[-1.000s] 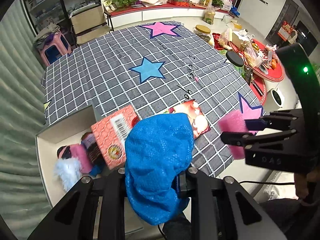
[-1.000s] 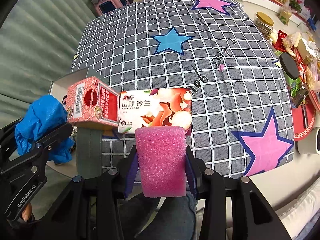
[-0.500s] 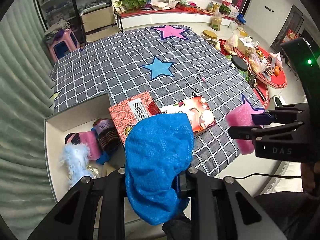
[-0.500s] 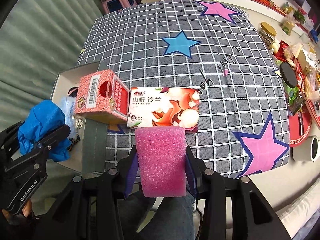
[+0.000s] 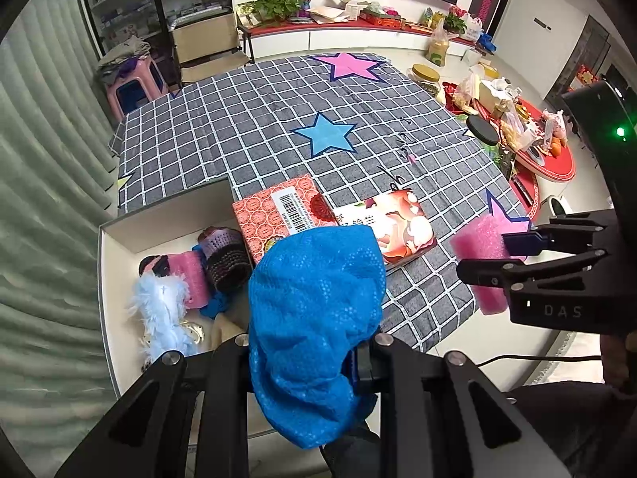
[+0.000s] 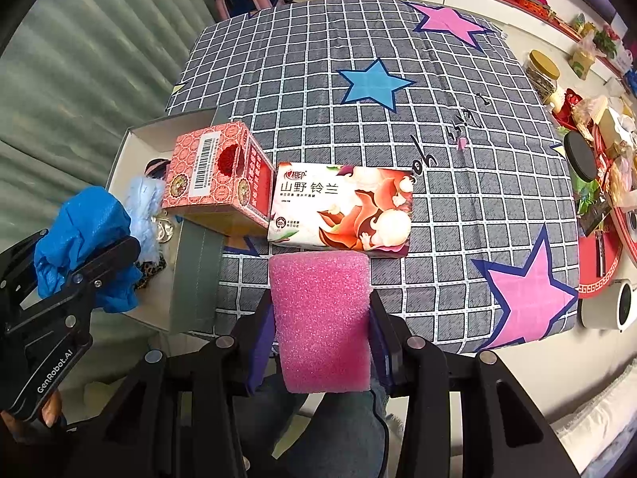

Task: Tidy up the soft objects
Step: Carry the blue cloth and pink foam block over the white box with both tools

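Home living room, TV console [image 5: 358, 26], houseplants [image 5: 274, 2]

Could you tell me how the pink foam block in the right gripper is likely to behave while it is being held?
The pink foam block looks porous, so probably light and squashy. The right gripper holds it by both sides and it stands upright, so it seems stiff enough to keep shape. Its rough surface likely resists slipping.

Ahead of the fingers, a checked grey cloth [image 5: 247, 127] with stars covers the bench. Beyond it stand a pink stool [image 5: 133, 83], a glass cabinet [image 5: 131, 4] and a long red-topped sideboard [image 5: 358, 30]. Green curtains [image 5: 43, 167] hang left.
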`<move>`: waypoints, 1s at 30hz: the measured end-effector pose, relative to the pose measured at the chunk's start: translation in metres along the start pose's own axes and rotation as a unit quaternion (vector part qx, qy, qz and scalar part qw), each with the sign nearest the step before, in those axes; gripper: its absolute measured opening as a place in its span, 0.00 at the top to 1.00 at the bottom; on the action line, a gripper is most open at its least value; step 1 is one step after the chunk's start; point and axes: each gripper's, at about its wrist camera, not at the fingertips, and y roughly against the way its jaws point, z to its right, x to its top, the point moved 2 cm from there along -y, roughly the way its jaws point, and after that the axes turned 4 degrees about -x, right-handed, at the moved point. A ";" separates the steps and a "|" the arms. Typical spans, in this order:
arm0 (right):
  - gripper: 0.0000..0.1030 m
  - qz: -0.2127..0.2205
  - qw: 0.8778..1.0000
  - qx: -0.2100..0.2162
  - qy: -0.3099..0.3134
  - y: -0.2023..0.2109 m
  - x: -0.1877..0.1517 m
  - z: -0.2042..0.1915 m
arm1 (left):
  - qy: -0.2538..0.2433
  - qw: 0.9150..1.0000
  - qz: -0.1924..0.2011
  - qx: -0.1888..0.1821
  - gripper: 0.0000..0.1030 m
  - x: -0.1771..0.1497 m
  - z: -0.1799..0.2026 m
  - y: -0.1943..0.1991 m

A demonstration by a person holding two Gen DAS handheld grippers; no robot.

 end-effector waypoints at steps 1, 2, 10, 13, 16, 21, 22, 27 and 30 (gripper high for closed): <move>0.57 0.000 1.000 0.000 0.001 0.000 0.000 -0.001 | 0.001 1.000 0.000 0.001 0.75 -0.001 -0.001 0.000; 0.57 0.000 1.000 0.000 0.001 0.000 0.000 -0.002 | 0.003 1.000 0.001 0.002 0.75 -0.001 -0.002 0.001; 0.57 0.002 1.000 -0.005 0.016 0.001 0.003 -0.012 | 0.020 1.000 0.007 0.003 0.75 -0.005 -0.013 0.003; 0.57 0.001 1.000 -0.008 0.022 0.002 0.005 -0.017 | 0.027 1.000 0.008 0.004 0.75 -0.006 -0.018 0.003; 0.57 0.001 1.000 -0.011 0.029 0.001 0.007 -0.021 | 0.036 0.999 0.008 0.006 0.75 -0.008 -0.023 0.003; 0.57 0.004 0.999 -0.016 0.043 0.002 0.009 -0.029 | 0.052 0.999 0.005 0.010 0.75 -0.013 -0.035 0.001; 0.57 0.004 0.999 -0.017 0.046 0.002 0.010 -0.031 | 0.055 0.998 0.005 0.011 0.75 -0.014 -0.037 0.001; 0.57 0.003 0.998 -0.020 0.056 0.000 0.013 -0.039 | 0.065 0.998 0.006 0.014 0.75 -0.018 -0.046 0.002; 0.57 0.003 0.998 -0.022 0.064 0.000 0.015 -0.045 | 0.074 0.997 0.007 0.016 0.75 -0.021 -0.051 0.002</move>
